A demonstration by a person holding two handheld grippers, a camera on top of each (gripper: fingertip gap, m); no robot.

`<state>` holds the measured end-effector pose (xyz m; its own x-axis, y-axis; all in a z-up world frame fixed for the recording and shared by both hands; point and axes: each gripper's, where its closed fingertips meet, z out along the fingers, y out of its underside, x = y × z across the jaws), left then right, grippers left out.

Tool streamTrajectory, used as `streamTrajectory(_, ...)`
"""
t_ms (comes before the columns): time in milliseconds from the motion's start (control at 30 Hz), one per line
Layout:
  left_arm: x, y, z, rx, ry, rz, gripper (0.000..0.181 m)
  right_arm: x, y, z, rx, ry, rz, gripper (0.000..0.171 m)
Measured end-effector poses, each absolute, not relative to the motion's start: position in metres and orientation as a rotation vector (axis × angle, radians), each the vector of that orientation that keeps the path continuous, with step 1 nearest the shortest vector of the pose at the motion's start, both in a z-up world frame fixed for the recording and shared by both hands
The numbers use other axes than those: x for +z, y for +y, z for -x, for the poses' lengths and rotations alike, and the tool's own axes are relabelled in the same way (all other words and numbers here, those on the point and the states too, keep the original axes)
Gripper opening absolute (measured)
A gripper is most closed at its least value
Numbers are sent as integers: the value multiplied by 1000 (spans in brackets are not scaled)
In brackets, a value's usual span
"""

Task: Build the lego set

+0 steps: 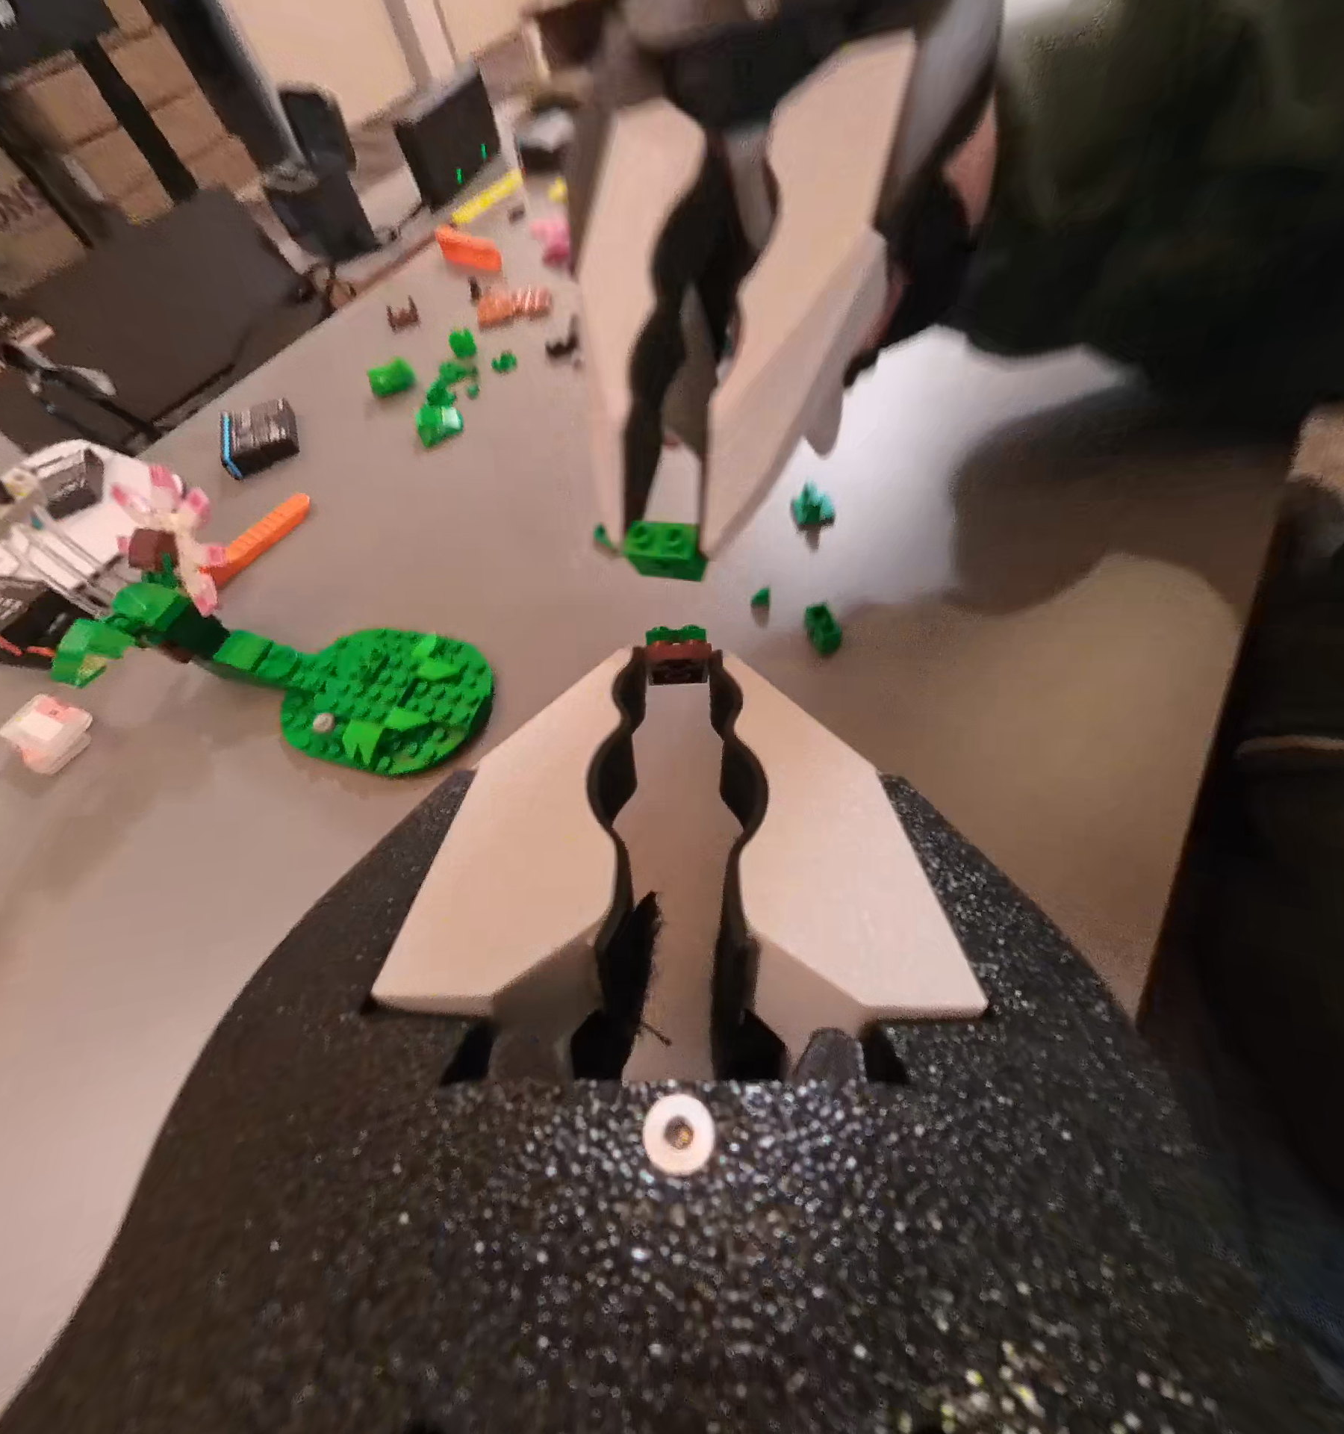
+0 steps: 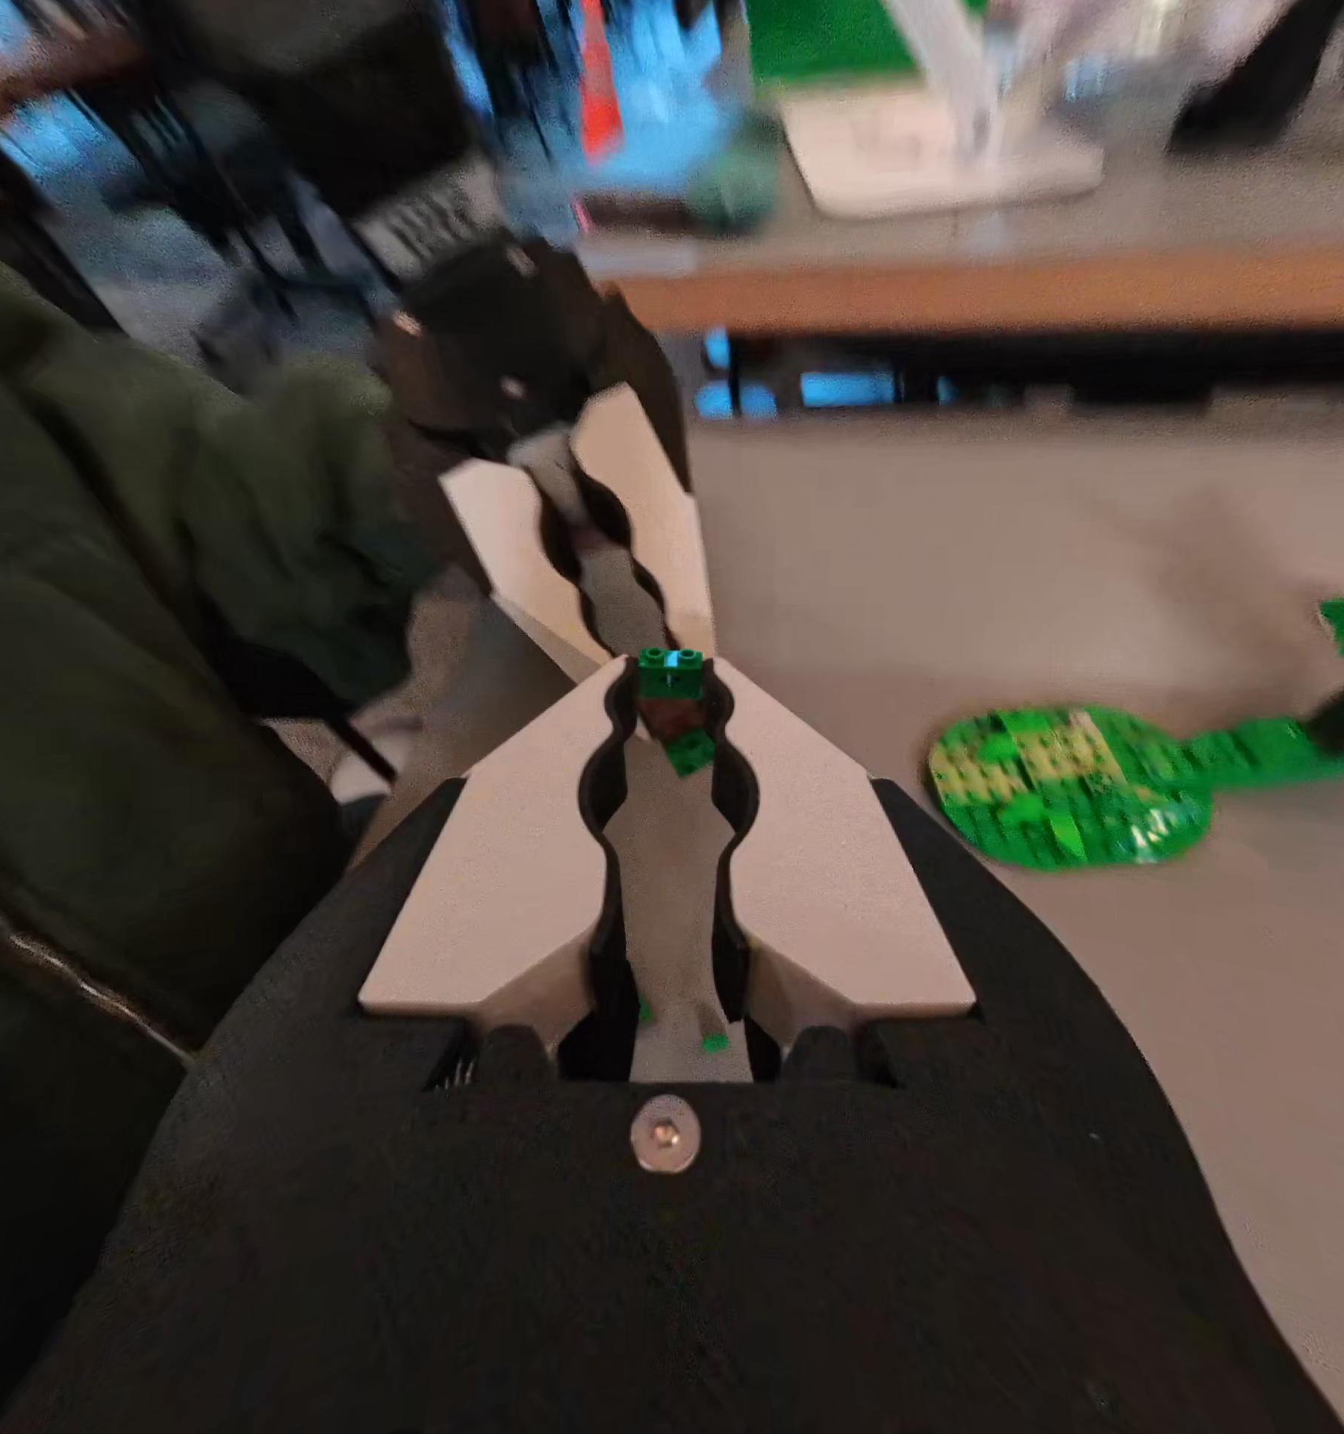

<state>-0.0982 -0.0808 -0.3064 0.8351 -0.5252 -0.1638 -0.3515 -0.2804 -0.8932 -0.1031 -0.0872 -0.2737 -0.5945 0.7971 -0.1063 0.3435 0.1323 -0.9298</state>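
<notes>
Green plates make up the round base (image 1: 390,702), which lies on the grey table (image 1: 188,892) to the left of the left gripper (image 1: 677,659), well apart from its tips; a leafy green stem (image 1: 149,621) with a pink and white flower (image 1: 176,535) runs off from the base farther left, and a small white and pink piece (image 1: 47,732) lies nearer the camera on that side. An orange bar (image 1: 265,531) lies beyond the flower. Between its fingertips the left gripper pinches a small brown brick (image 1: 678,662) topped with green, its jaws pressed in on the brick's sides. Just ahead of those tips, the right gripper (image 1: 663,535) comes down from above and nips a green two-stud brick (image 1: 665,549), held close over the brown one; whether the two bricks touch cannot be told. To the right of the left gripper's tips, a few loose green pieces (image 1: 822,627) sit on the table. In the right wrist view, the right gripper (image 2: 670,671) clamps the green two-stud brick (image 2: 669,673) at its very tips, with the brown brick (image 2: 665,718) and another green bit showing just behind, and the left gripper (image 2: 638,644) reaches in from the far left. The round base (image 2: 1064,791) lies off to the right gripper's right, blurred.
</notes>
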Motion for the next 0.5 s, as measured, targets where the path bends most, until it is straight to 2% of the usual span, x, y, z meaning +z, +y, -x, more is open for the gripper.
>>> streamTrajectory(233,-271,-86,80,-450,569,1714,13,-250,-97,83,1753,-1805,892,14)
streamTrajectory(500,-250,-92,75,-625,506,1579,13,-237,-97,75,1882,-1717,779,14)
